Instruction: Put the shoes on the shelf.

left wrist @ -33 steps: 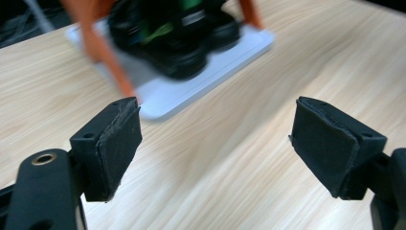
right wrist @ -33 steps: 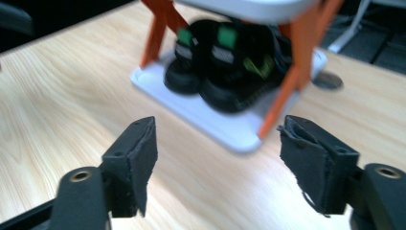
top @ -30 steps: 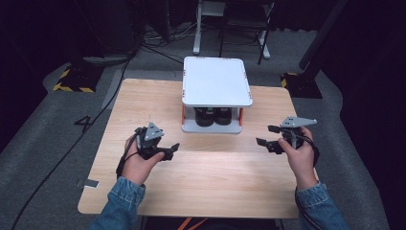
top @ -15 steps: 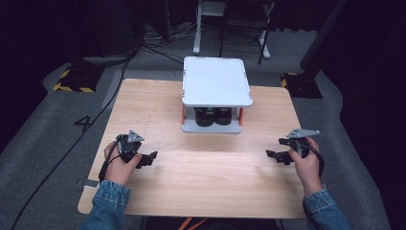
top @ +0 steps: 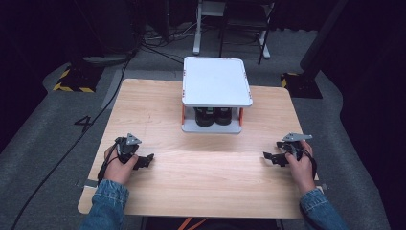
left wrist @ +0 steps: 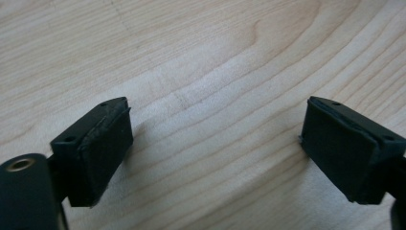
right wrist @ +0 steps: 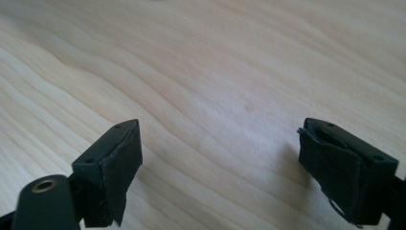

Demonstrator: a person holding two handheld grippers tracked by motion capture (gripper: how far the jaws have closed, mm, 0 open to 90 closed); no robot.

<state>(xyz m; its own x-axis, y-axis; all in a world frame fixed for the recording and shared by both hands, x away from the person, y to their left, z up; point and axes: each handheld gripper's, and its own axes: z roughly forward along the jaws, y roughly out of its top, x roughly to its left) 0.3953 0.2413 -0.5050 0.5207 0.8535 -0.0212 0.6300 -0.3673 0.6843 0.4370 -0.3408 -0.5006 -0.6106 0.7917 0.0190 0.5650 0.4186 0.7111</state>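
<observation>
My left gripper [top: 145, 161] rests low over the wooden table [top: 201, 182] at its near left, held in a hand with a denim sleeve. Its jaws have just been opening and stand wide apart, with bare wood between them [left wrist: 215, 129]. At the near right, my right gripper [top: 271, 157] sits just above the table and points inward. It is open too, and only wood grain lies between its fingertips [right wrist: 220, 148]. Neither gripper holds anything.
A white two-level stand [top: 215, 81] with orange posts stands at the table's far middle, with dark round objects [top: 213, 116] on its lower shelf. A black cable [top: 103, 165] trails from the left gripper. Grey floor and cables surround the table.
Both hands have sunk toward the table top and drawn apart toward its left and right sides. The left gripper's jaws stand wider than before.
</observation>
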